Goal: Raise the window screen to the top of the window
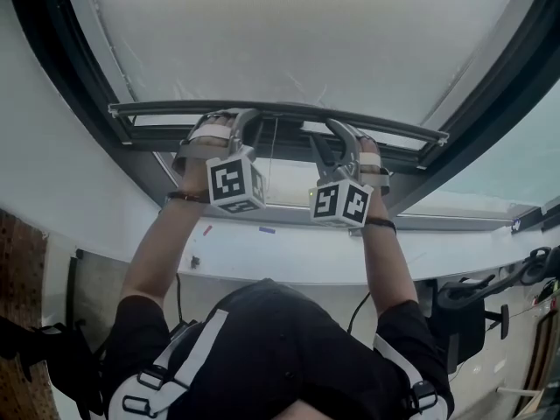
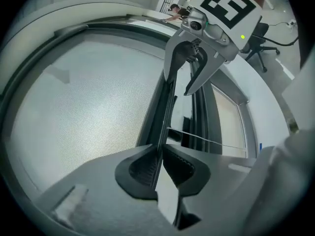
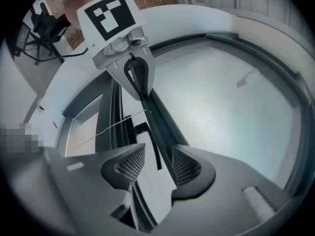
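Grey mesh window screen (image 1: 289, 33) is down; why are both grippers on its dark metal bottom rail (image 1: 280, 109)?

— For a level lift, I'd judge. The left gripper (image 2: 160, 154) is clamped on the rail left of centre. The right gripper (image 3: 156, 156), right of centre, has its jaws apart around it. The rail sits low in the dark window frame (image 1: 52, 68).

office-like room, black swivel chair (image 3: 47, 24) (on a star base), brown pegboard (image 1: 19, 269), large window (image 1: 289, 33)
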The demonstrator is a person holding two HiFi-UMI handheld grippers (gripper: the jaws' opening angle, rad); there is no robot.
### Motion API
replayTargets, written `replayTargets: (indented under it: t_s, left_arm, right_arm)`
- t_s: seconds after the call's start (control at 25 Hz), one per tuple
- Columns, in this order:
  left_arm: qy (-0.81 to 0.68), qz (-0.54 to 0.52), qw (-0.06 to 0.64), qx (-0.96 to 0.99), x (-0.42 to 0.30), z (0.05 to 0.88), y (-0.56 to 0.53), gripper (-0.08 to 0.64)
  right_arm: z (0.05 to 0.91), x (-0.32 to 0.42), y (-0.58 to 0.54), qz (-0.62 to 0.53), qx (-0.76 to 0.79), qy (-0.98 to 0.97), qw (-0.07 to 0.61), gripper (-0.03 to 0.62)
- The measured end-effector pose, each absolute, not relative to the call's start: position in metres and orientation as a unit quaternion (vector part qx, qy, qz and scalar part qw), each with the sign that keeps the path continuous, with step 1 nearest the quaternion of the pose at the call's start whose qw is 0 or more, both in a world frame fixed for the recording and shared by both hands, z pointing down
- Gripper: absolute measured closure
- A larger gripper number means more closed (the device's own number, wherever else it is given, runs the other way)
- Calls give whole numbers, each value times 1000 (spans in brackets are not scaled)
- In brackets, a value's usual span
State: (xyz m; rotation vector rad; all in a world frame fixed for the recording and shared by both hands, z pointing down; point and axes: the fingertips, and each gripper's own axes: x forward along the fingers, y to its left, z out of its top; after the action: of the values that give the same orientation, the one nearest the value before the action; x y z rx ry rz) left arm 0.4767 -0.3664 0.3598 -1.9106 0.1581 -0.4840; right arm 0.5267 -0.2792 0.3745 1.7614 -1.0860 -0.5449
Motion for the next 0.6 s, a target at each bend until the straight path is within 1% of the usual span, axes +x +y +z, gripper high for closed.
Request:
replayTargets:
  t_s: [0.04,0.08,0.12,0.24,0.36,0.52,0.6]
  left_arm:
    - [71,-197,549,-809,476,350,-366,525]
    - [74,-192,550,-809,477,340,-367,525]
    - [77,-190,553,-808,477,330,-368,525]
    - [76,-189,556,-806,478,309,-368,525]
    - [76,-173,550,-814,476,295,-367,525]
    - [85,-152,537,-825,475,267,-368,522]
    - [85,-150,536,-827,474,257,-368,522]
  right_arm:
    - [363,523,-275,-232,735,-440,461,422]
    - [352,519,-271,-237,749,-437,438,441]
    - [344,514,-267,-239,763,-438,411,446]
    - [344,494,-256,-211,795,-476,312,457]
    - [392,477,-259,-124,796,-542,239,459]
    - [483,473,-273,14,788,-587,186,458]
    - [520,475,-281,67,780,-599,170,430]
